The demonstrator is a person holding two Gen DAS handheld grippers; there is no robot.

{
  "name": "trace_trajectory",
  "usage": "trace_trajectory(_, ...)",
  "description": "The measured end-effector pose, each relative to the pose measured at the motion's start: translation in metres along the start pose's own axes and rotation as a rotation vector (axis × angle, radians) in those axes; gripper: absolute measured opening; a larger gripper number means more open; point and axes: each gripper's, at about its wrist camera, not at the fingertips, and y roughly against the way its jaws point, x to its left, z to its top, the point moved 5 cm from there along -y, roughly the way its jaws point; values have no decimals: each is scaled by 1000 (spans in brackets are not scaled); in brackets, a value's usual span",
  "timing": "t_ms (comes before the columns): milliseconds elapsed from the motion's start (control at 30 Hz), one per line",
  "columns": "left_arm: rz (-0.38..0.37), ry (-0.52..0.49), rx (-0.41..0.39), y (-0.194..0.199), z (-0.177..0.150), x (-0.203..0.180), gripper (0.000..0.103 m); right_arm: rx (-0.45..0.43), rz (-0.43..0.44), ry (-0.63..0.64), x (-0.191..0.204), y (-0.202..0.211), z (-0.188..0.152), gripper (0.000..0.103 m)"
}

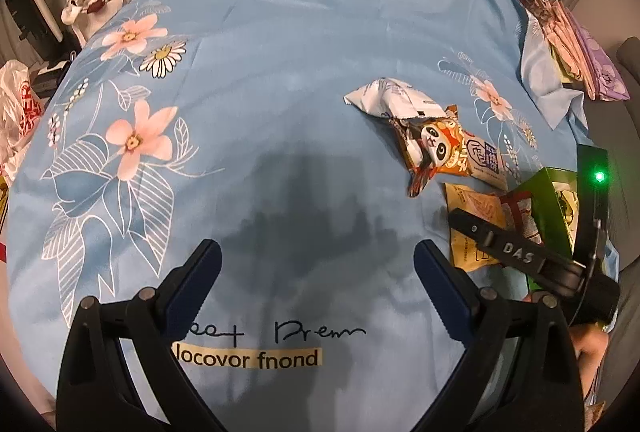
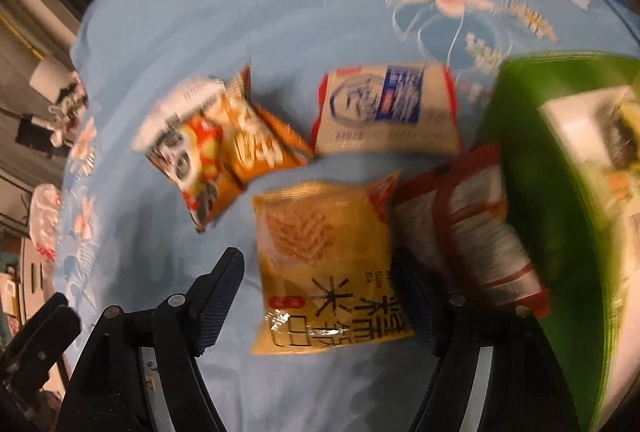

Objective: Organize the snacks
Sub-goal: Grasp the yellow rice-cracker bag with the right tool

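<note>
Left gripper (image 1: 316, 272) low at near edge, fingers spread wide, nothing between them. Right gripper (image 2: 320, 296) to its right, also spread wide; view blurred, apparently not gripping anything.

The right wrist view is smeared throughout. The green box (image 2: 532, 160) is cut by the right edge, its contents unreadable. The yellow packet (image 1: 472, 232) is partly hidden behind the right tongs (image 1: 500, 244).
</note>
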Motion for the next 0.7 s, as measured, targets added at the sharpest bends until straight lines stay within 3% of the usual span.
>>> trace_trajectory(33,3,5,3,0,0,1,97,-12,3,17,5,2,-1,74)
trace_trajectory(67,7,9,3,0,0,2,97,-18,36,36,12,4,-2,60)
trace_trajectory(100,13,14,3,0,0,4,97,-12,66,42,17,5,-4,56)
trace_trajectory(433,10,81,14,0,5,19,97,85,244,238,75,10,-31,56)
trace_trajectory(533,-3,98,17,1,5,21,97,60,245,278,77,19,-33,56)
trace_trajectory(600,-9,96,14,1,4,20,97,29,248,273,72,28,-28,63)
trace_trajectory(700,-27,88,13,1,3,15,97,-22,233,229,55,41,-20,65)
